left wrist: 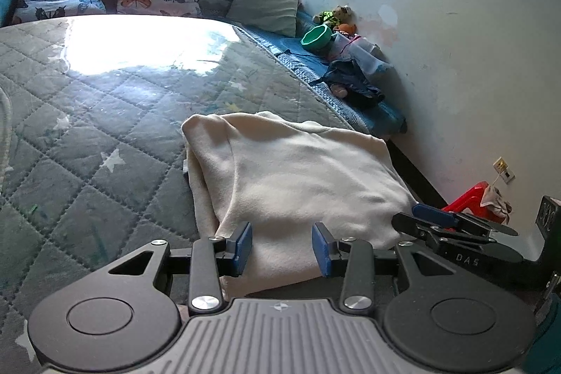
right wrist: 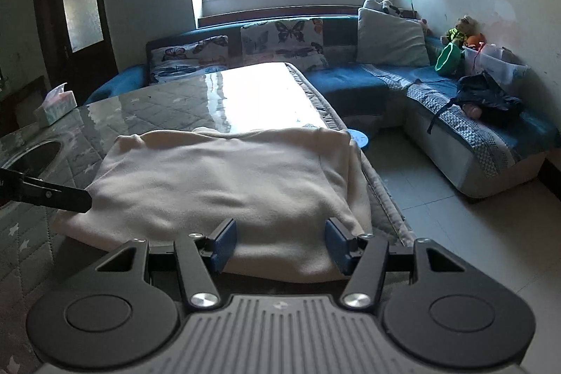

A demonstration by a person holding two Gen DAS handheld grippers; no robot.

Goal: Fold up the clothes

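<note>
A cream garment (left wrist: 301, 177) lies folded into a rough rectangle on the quilted grey table cover (left wrist: 87, 114). My left gripper (left wrist: 282, 247) is open and empty, just above the garment's near edge. My right gripper (right wrist: 280, 244) is open and empty over the near right part of the same garment (right wrist: 224, 177). The right gripper also shows at the right edge of the left wrist view (left wrist: 434, 219). A black part of the left gripper (right wrist: 52, 195) reaches in from the left in the right wrist view, at the garment's left edge.
A blue sofa (right wrist: 350, 79) with butterfly cushions (right wrist: 280, 41) wraps the far and right sides. A tissue box (right wrist: 56, 107) stands on the table's far left. Toys, a green bowl (right wrist: 447, 58) and dark clothing (right wrist: 487, 100) lie on the sofa. A red stool (left wrist: 470, 198) stands by the wall.
</note>
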